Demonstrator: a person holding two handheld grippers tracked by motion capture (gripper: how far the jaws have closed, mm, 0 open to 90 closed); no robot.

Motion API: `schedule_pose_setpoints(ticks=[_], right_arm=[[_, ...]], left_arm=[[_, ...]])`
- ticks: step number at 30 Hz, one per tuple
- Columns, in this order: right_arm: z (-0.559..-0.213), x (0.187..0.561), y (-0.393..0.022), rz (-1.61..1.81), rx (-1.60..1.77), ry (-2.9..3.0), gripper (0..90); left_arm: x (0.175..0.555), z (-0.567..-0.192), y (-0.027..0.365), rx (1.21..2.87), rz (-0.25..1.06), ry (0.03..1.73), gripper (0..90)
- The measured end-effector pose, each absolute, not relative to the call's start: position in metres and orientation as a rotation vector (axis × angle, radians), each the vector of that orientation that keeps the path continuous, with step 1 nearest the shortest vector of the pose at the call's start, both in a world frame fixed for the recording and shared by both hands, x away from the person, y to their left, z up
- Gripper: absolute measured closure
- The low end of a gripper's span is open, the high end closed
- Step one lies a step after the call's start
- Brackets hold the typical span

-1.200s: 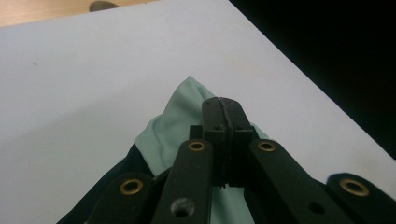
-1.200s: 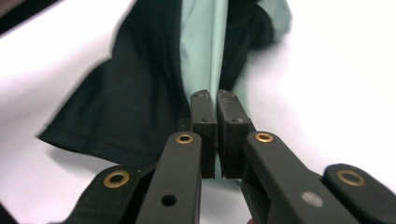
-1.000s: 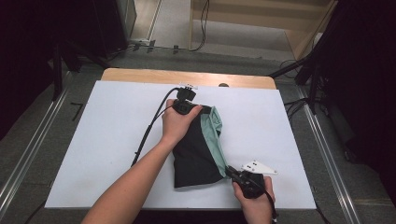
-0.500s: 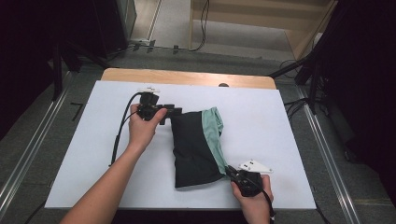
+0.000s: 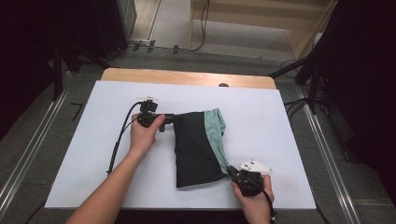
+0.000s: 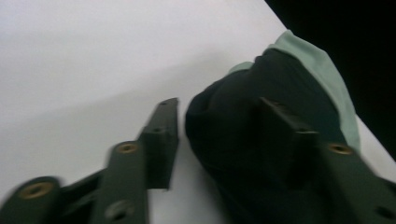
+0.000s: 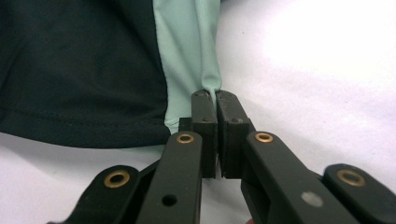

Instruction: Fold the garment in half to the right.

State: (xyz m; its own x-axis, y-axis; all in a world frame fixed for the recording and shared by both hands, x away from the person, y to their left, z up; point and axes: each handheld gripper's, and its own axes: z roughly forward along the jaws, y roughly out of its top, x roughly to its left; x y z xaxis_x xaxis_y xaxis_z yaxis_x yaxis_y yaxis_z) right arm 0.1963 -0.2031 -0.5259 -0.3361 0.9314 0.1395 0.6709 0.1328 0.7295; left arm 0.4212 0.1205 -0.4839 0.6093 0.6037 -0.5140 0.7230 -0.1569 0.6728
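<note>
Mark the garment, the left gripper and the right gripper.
garment (image 5: 194, 144), high view, on its black panel.
left gripper (image 5: 169, 120), high view, between its fingertips at the garment's far left corner.
right gripper (image 7: 215, 100), right gripper view, at its shut fingertips pinching the mint-green edge.

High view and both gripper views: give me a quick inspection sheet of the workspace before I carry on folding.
Surface: white table sheet, wooden edge at the far side.
Job's things: folded black garment with mint-green panel, lying flat.
Clutter: nothing seen.
Grippers: left gripper at the garment's far left corner, jaws apart, just closing, cloth between them; right gripper shut on the mint-green edge.
Cables: black cable trailing from the left gripper across the sheet.
Surroundings: grey floor, metal rails, dark frames.
</note>
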Motion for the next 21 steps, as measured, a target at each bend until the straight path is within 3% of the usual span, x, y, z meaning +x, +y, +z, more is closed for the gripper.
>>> schedule_pose_setpoints(ticks=[1,4,12,21], right_arm=[[-0.526,0.196,-0.203,1.033,1.549,2.069,85.6],[-0.526,0.197,-0.202,1.039,1.536,2.074,85.6],[-0.525,0.201,-0.193,1.039,1.505,2.089,85.6],[-0.524,0.218,-0.170,1.081,1.441,2.122,85.7]], left_arm=[[0.421,-0.483,0.121,1.860,-0.143,1.070,68.7],[0.422,-0.482,0.121,1.881,-0.132,1.070,79.8],[0.438,-0.470,0.120,1.902,-0.056,1.074,85.8],[0.461,-0.468,0.126,1.890,-0.014,1.122,85.9]])
